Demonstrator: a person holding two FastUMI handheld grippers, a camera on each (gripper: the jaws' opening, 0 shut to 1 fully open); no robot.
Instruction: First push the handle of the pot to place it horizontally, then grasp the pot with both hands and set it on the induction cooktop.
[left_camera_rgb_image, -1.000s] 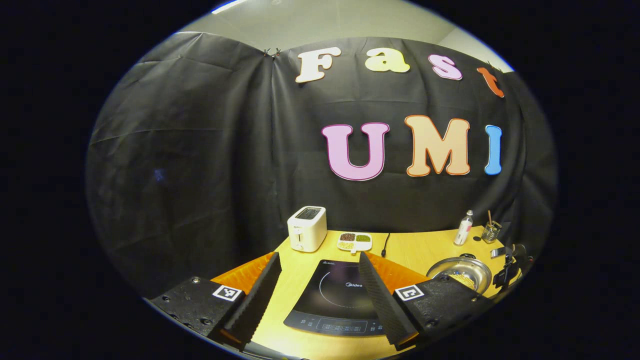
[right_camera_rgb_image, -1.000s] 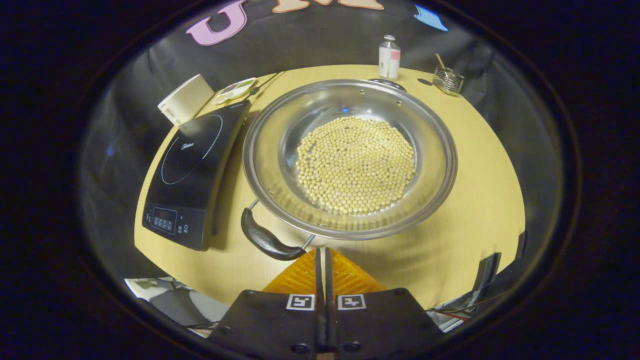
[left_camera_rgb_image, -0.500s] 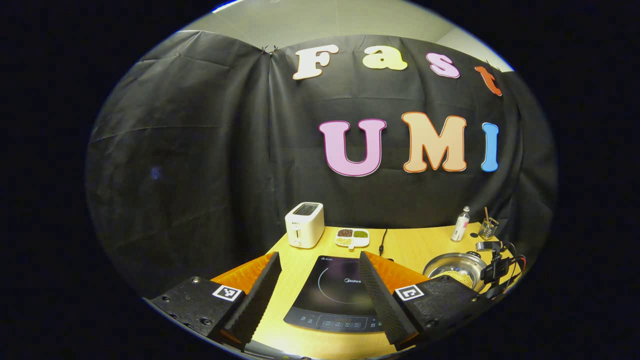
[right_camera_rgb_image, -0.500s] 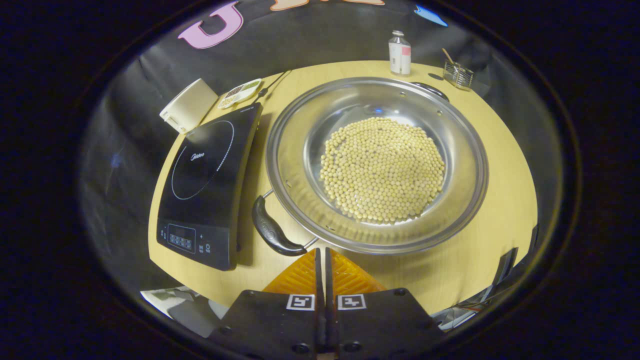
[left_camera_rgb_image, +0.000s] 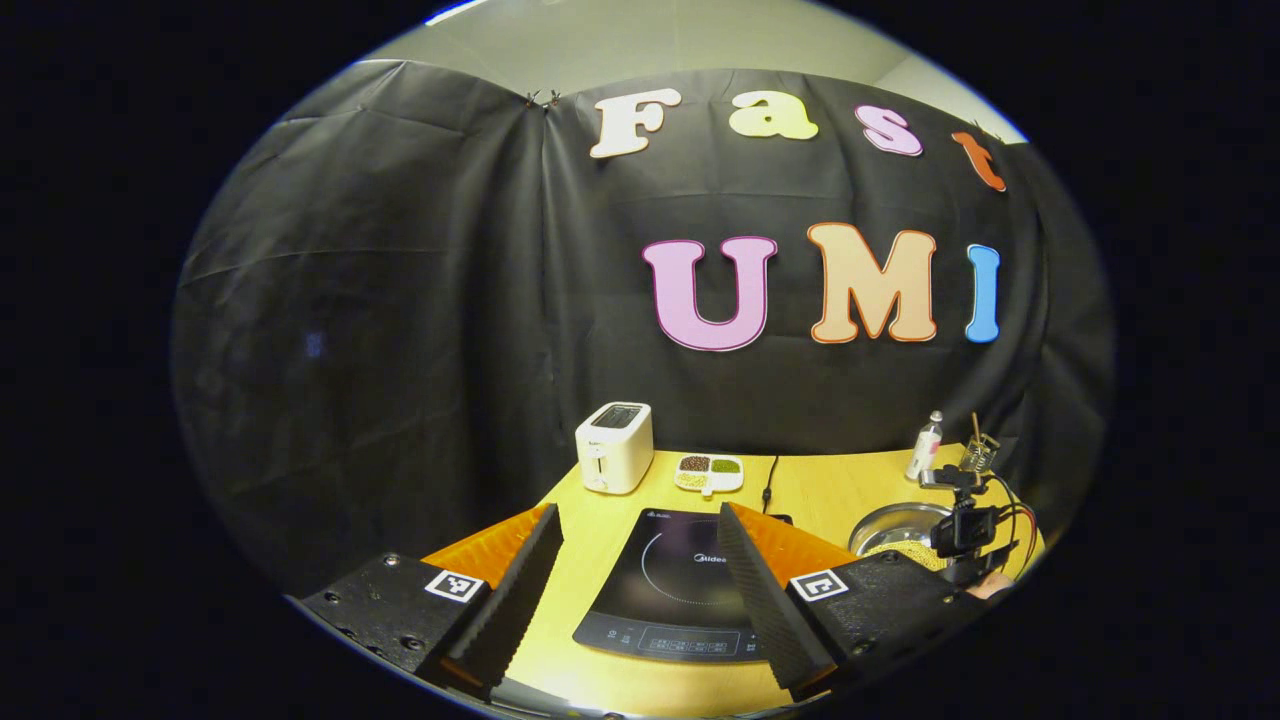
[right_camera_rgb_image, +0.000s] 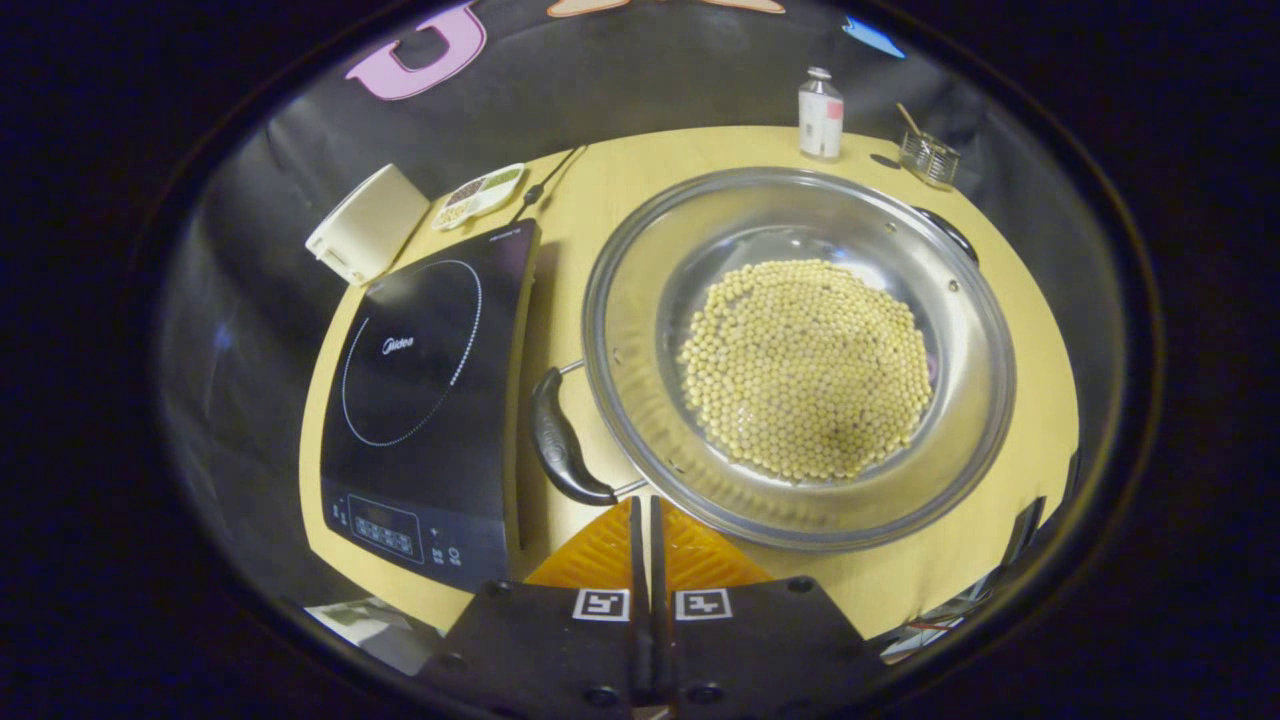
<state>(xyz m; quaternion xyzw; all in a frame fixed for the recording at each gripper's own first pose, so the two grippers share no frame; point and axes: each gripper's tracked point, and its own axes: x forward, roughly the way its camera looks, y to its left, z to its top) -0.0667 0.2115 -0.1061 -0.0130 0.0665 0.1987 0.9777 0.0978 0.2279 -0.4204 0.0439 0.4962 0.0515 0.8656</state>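
Dim booth, overhead light – table (right_camera_rgb_image: 760, 150) evenly lit, soft shadows beside pot (right_camera_rgb_image: 800, 350) and cooktop (right_camera_rgb_image: 430, 380). Mild glare on steel. Heavy fisheye bending at edges – centre sharp.

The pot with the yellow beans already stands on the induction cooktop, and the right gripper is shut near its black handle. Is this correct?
Not quite. In the right gripper view, the pot stands on the table beside the induction cooktop, not on it. The rest holds: the right gripper is shut near the black handle.
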